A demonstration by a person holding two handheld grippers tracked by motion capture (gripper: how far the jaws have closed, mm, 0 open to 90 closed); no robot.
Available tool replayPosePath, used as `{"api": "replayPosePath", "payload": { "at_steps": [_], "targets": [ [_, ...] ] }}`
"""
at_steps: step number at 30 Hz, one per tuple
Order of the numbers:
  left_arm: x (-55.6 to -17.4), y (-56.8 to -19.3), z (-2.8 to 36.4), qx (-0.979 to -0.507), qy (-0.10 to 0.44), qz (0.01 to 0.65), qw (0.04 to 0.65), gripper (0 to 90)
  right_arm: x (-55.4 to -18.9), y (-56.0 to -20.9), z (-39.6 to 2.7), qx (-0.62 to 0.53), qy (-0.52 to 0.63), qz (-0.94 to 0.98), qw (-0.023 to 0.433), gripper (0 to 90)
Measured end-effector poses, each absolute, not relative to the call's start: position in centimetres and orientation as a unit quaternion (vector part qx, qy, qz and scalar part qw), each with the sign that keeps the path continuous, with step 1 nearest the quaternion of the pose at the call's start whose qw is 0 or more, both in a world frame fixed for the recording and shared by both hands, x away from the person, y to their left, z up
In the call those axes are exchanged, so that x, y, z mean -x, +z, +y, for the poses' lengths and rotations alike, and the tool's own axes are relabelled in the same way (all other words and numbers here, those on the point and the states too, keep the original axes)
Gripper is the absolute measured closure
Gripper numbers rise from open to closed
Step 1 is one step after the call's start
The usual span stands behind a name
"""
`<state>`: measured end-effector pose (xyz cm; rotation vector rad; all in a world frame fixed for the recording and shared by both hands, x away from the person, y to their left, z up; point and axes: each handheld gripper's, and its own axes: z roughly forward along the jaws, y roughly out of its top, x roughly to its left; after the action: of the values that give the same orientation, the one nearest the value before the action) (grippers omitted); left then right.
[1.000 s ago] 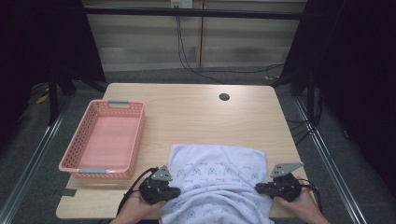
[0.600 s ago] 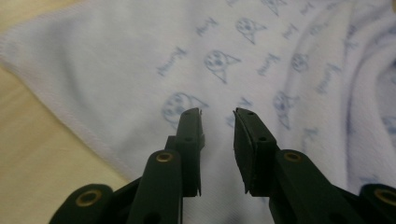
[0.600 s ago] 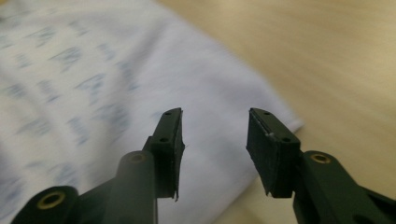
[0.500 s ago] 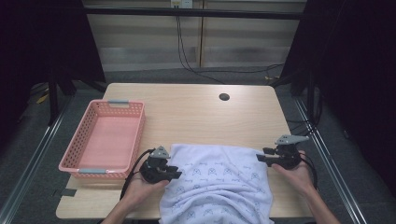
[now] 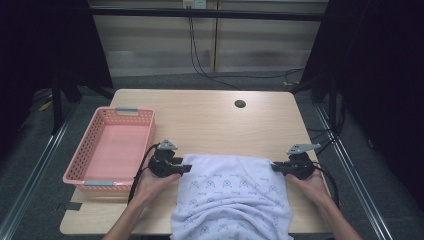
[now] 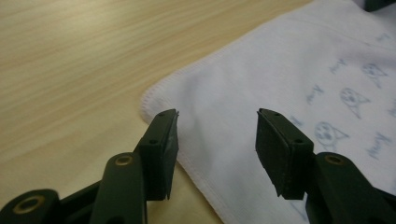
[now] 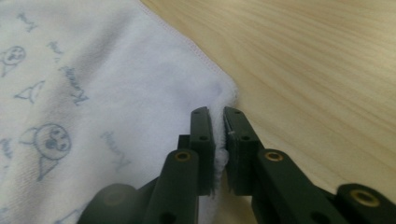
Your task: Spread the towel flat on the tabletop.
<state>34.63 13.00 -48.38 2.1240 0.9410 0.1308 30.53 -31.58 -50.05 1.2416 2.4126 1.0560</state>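
Note:
A white towel [image 5: 235, 195] printed with small blue figures lies on the near part of the wooden table [image 5: 210, 120] and hangs over its front edge. My left gripper [image 5: 186, 168] is at the towel's far left corner. In the left gripper view its jaws [image 6: 217, 126] stand open; they have just been opening, and the towel's hemmed corner [image 6: 289, 60] lies under the gap, unpinched. My right gripper [image 5: 276, 167] is at the far right corner. Its jaws [image 7: 218, 116] have just closed on the edge of the towel [image 7: 93, 79] and pinch it.
A pink plastic basket [image 5: 84, 146] with nothing in it stands at the table's left side, close to my left hand. A round cable hole [image 5: 240, 104] is near the far edge. Bare wood stretches beyond the towel.
Both grippers have moved away from the person, along the towel's sides to its far corners. The left jaws have opened.

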Motion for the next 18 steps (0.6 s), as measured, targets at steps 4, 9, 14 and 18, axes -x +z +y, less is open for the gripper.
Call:
{"api": "replayPosePath", "payload": {
  "at_steps": [4,9,14,18],
  "targets": [
    [-35.4,-49.1,13.0,-0.835,0.051,0.383,0.391,47.1,-30.6,-49.9,-31.9,-0.431,0.37,0.817,0.1,86.0],
    [-36.0,-49.8,13.1,-0.839,0.055,0.388,0.378,50.6,-30.7,-50.0,-32.5,-0.442,0.379,0.808,0.092,86.0],
    [-36.6,-49.8,12.8,-0.841,0.053,0.385,0.376,51.6,-30.8,-50.0,-32.5,-0.442,0.383,0.806,0.09,86.0],
    [-36.7,-50.1,11.7,-0.849,0.054,0.361,0.382,67.2,-30.7,-49.9,-32.4,-0.442,0.384,0.805,0.087,86.0]
  ]
}}
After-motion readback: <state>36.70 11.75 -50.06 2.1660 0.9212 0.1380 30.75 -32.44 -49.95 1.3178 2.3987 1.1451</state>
